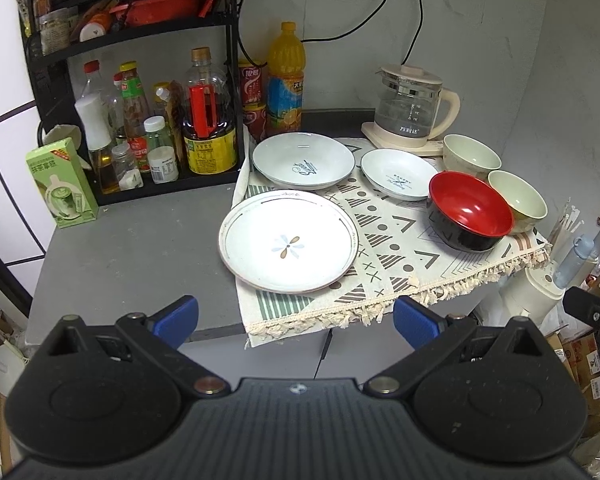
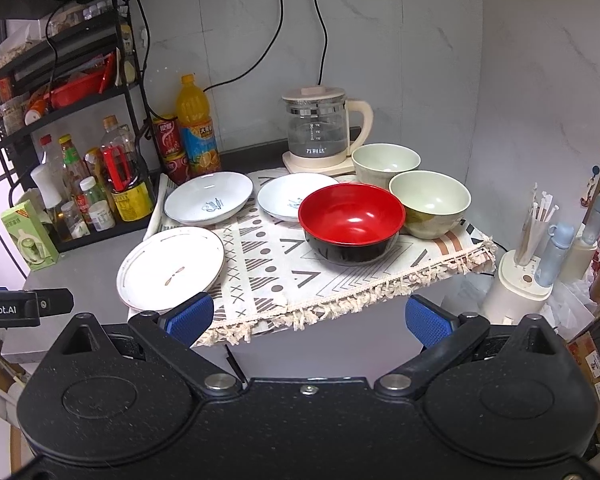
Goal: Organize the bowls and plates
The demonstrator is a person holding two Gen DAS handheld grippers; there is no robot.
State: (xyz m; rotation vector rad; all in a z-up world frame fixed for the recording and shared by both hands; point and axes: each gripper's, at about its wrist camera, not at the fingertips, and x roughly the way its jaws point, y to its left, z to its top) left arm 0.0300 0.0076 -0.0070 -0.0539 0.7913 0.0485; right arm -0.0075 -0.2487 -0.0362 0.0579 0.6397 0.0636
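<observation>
Glass kettle, orange juice bottle, condiment rack, patterned cloth.

6 dishes sit upright on a patterned cloth over the grey surface. Nearest the front left lies a flat white plate with a flower motif, overhanging the cloth's left edge. Behind it rests a pale blue deep plate, with a smaller pale blue dish beside it on the right. A red-lined black bowl stands further right, touching 1 of 2 pale green bowls behind it.
</observation>
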